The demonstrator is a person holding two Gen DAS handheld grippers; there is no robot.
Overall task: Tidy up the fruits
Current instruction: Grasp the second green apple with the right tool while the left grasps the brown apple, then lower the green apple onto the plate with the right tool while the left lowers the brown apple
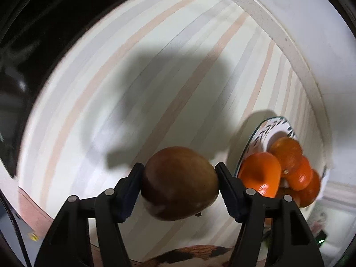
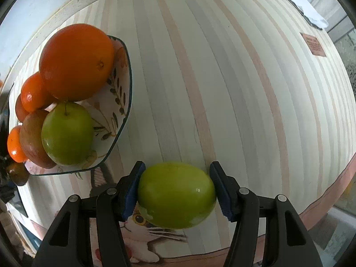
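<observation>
My left gripper (image 1: pixel 179 181) is shut on a reddish-brown apple (image 1: pixel 180 183) and holds it above the striped tablecloth (image 1: pixel 144 77). To its right stands a patterned plate (image 1: pixel 262 133) with several oranges (image 1: pixel 287 153). My right gripper (image 2: pixel 175 188) is shut on a green apple (image 2: pixel 176 194) over the cloth. In the right wrist view the plate (image 2: pixel 120 102) is at the left and holds a big orange (image 2: pixel 76 62), small oranges (image 2: pixel 33 95), a green apple (image 2: pixel 67 133) and a reddish apple (image 2: pixel 32 138).
A white wall edge (image 1: pixel 289 49) borders the table behind the plate. A dark fruit (image 2: pixel 17 174) lies off the plate at the far left. A cat picture (image 2: pixel 142 224) is printed on the cloth's near edge. A window (image 2: pixel 342 44) is at the right.
</observation>
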